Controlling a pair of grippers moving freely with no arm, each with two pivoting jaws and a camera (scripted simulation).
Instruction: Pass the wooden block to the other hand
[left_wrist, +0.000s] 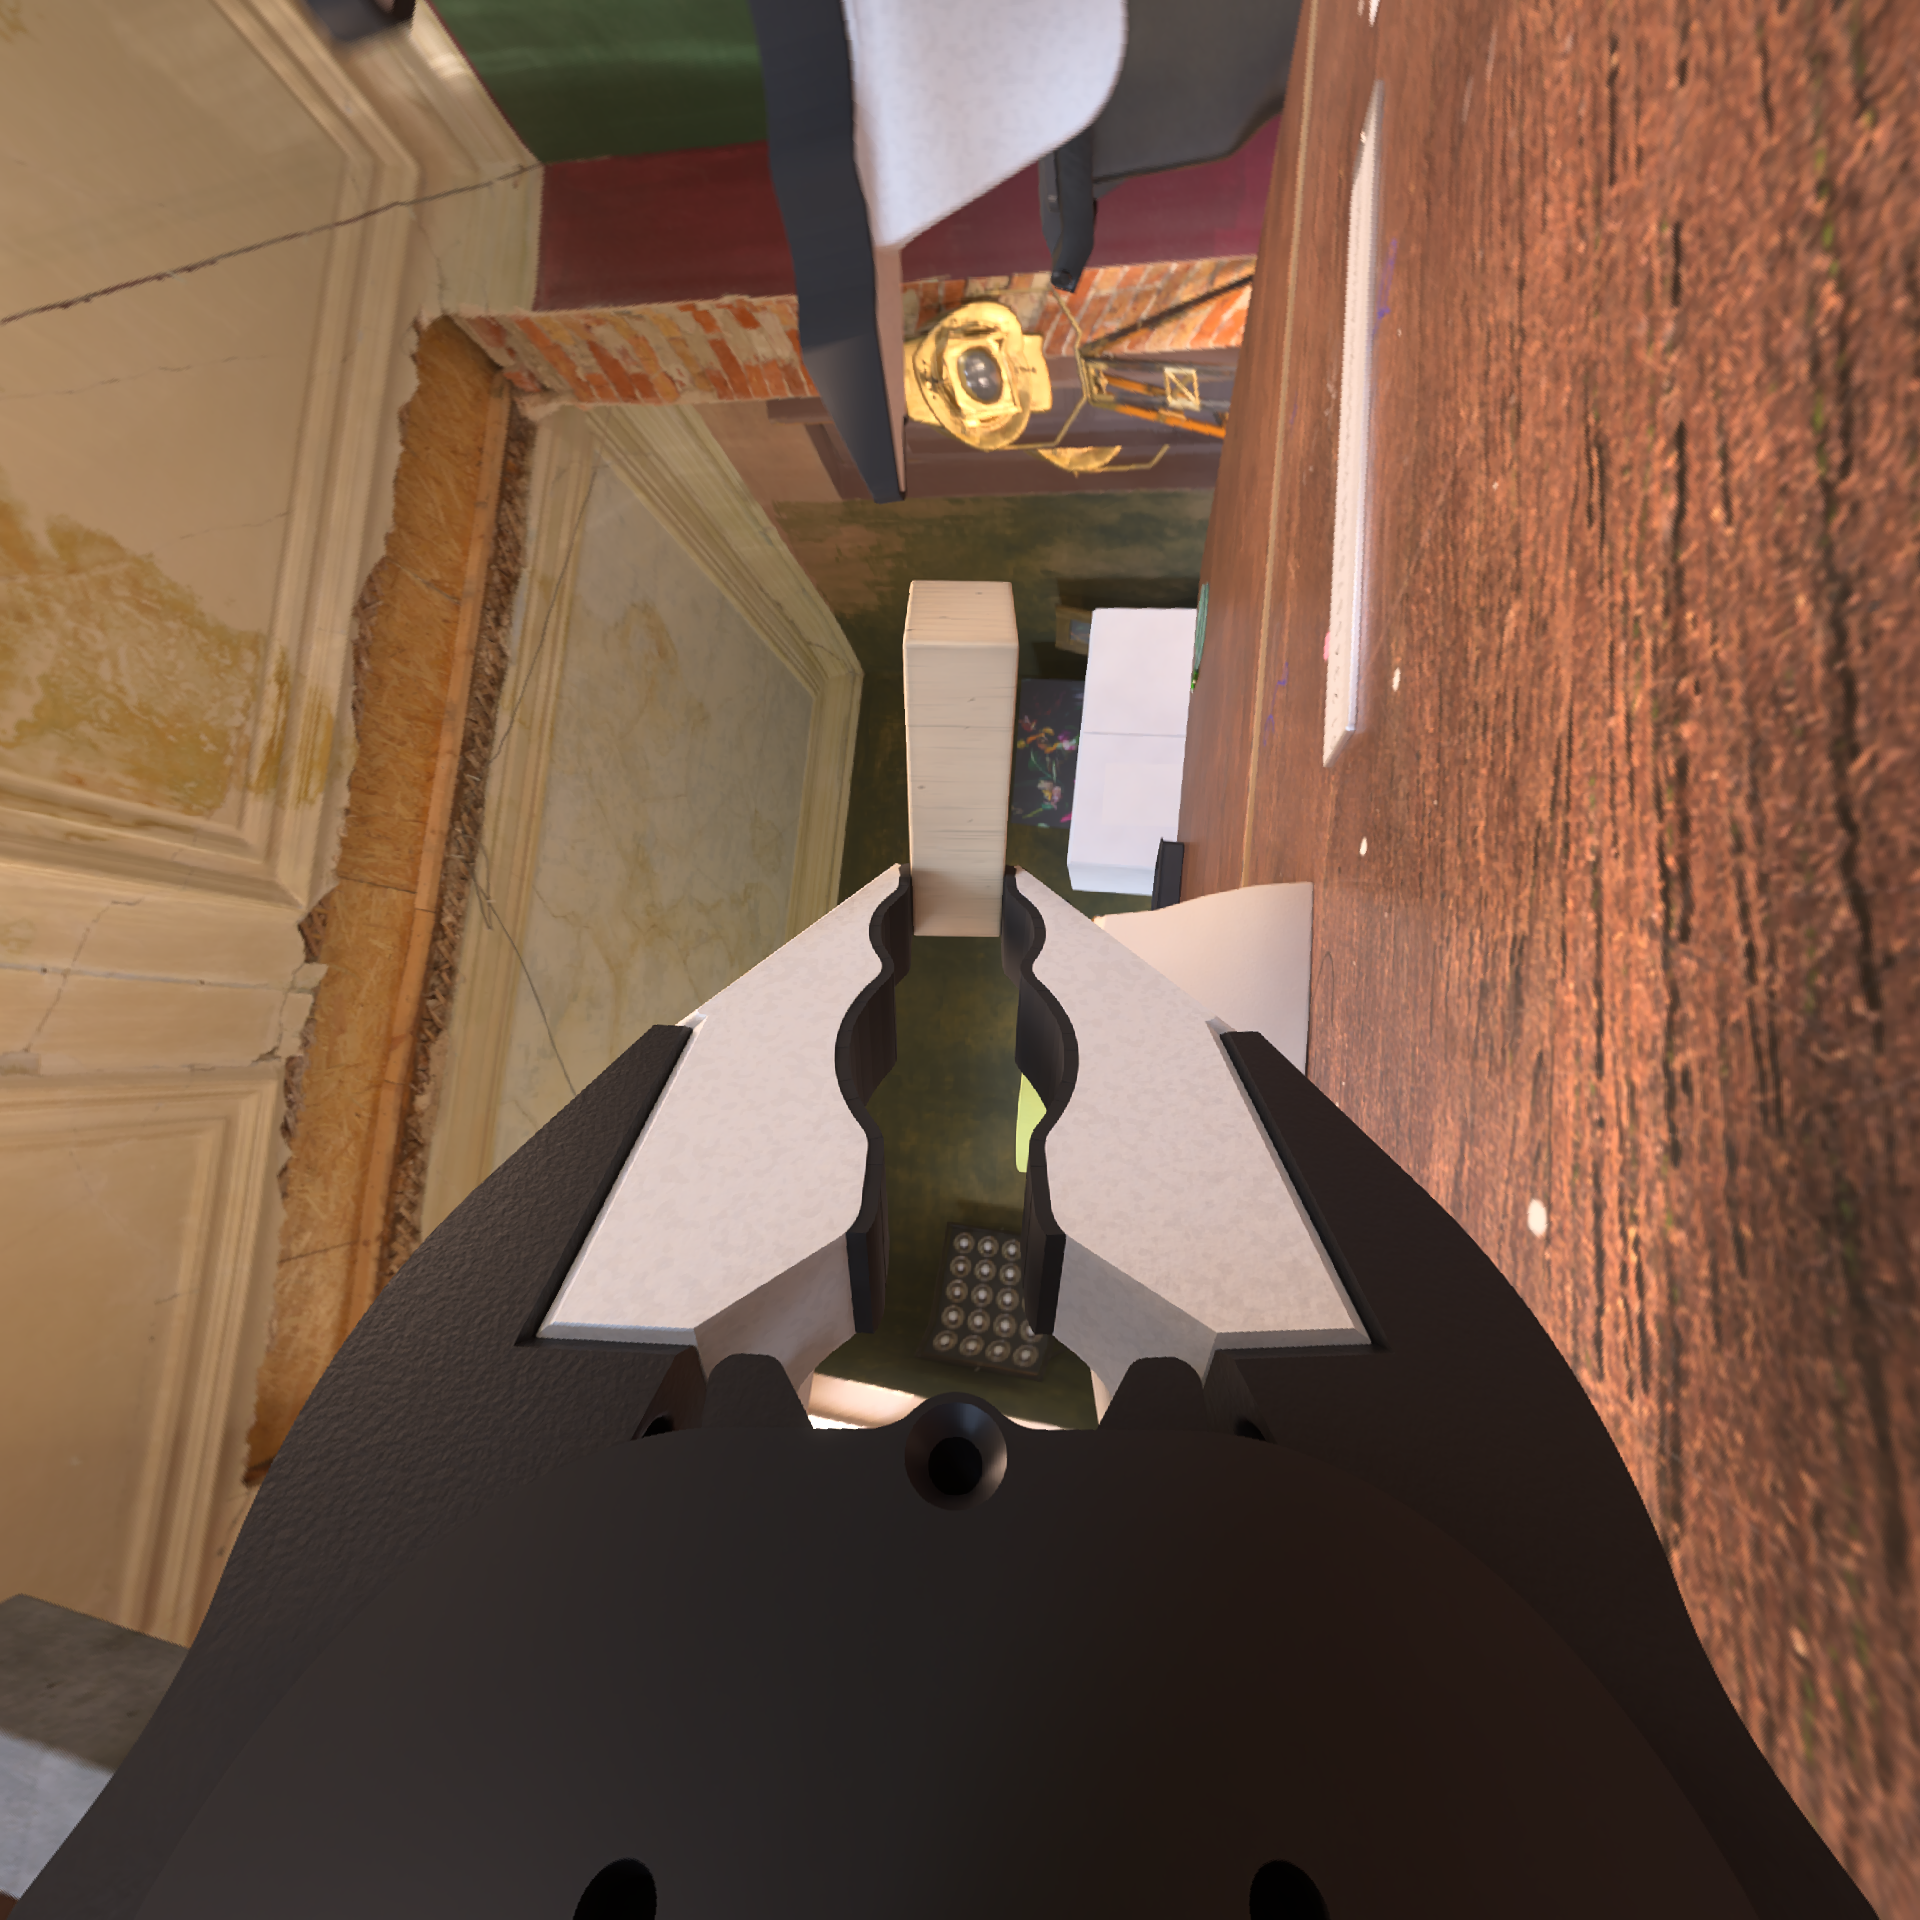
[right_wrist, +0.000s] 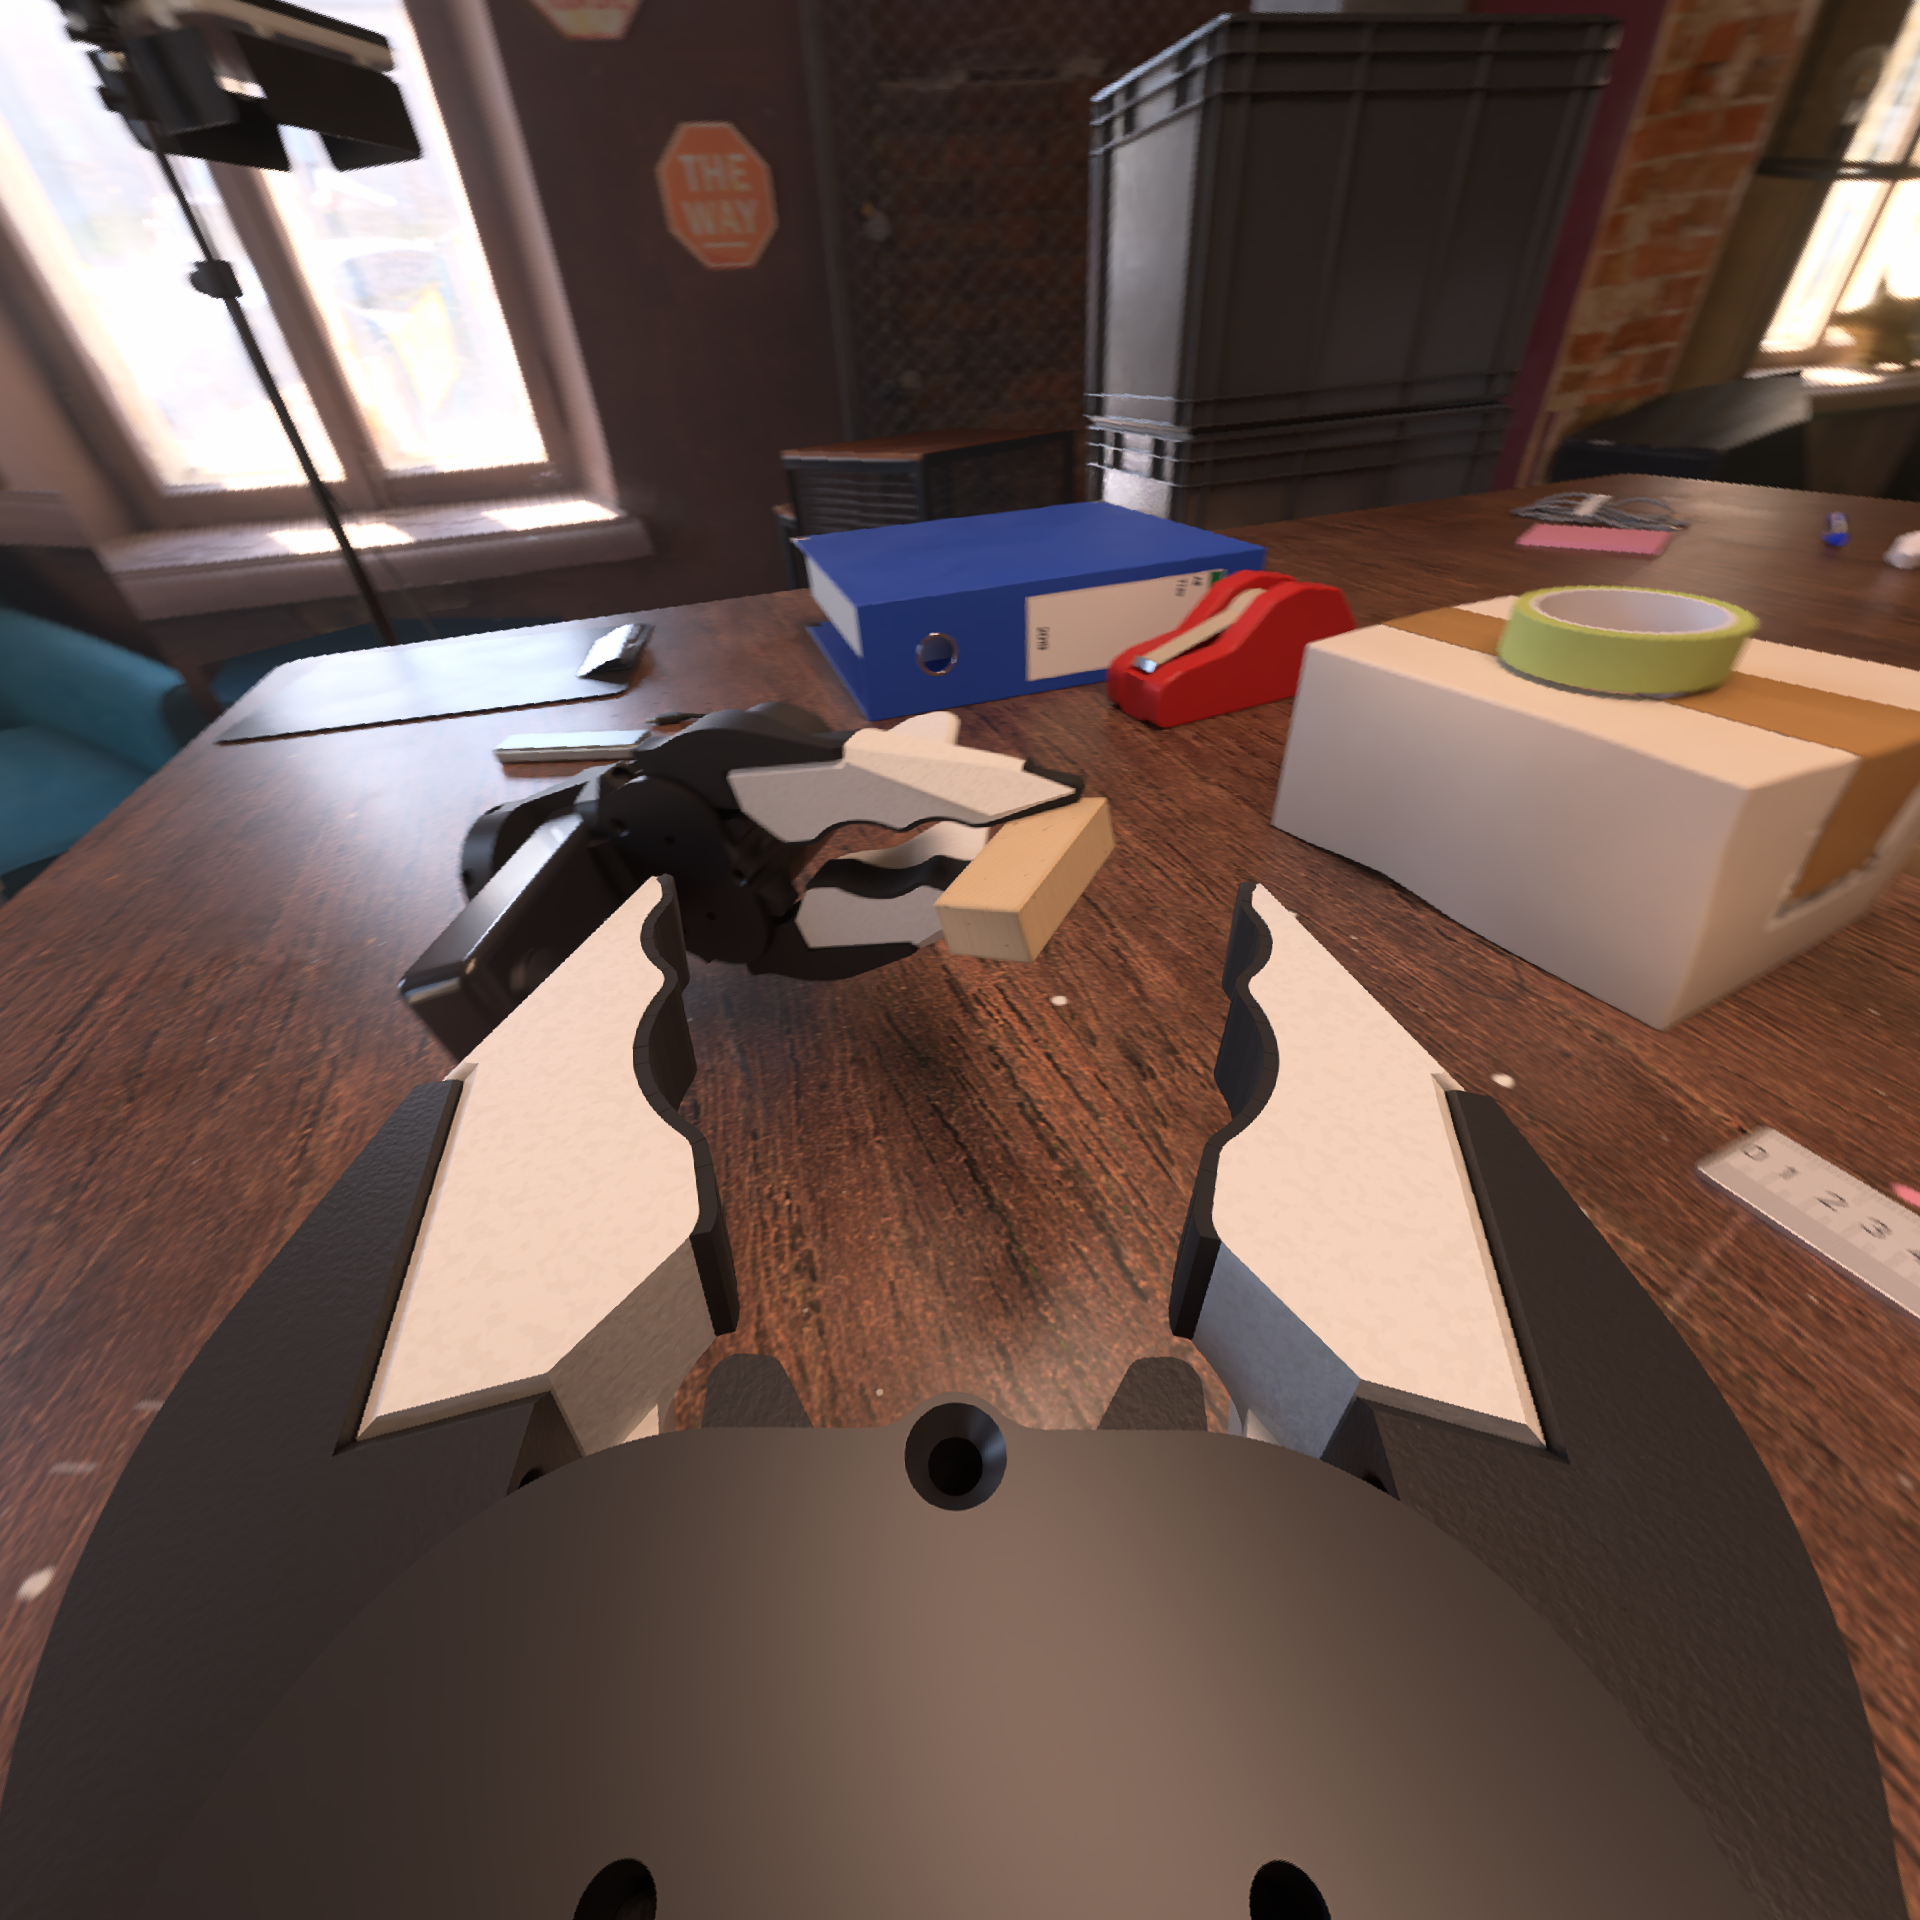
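Note:
My left gripper (left_wrist: 957, 902) is shut on one end of the pale wooden block (left_wrist: 958, 748), which sticks out forward from the fingertips. The left wrist view is rolled sideways, with the table at its right. In the right wrist view the left gripper (right_wrist: 961, 862) hovers above the table, holding the wooden block (right_wrist: 1023, 883) out to the right. My right gripper (right_wrist: 956, 904) is open and empty, its fingers wide apart, a short way in front of the block and pointing toward it. Part of the right gripper (left_wrist: 935, 135) shows at the top of the left wrist view.
On the dark wooden table (right_wrist: 935, 1143) stand a white cardboard box (right_wrist: 1558, 800) with a green tape roll (right_wrist: 1626, 634) on top, a red tape dispenser (right_wrist: 1226, 655), and a blue binder (right_wrist: 1018, 592). A ruler (right_wrist: 1818, 1216) lies at the right. Grey crates (right_wrist: 1320, 260) stand behind.

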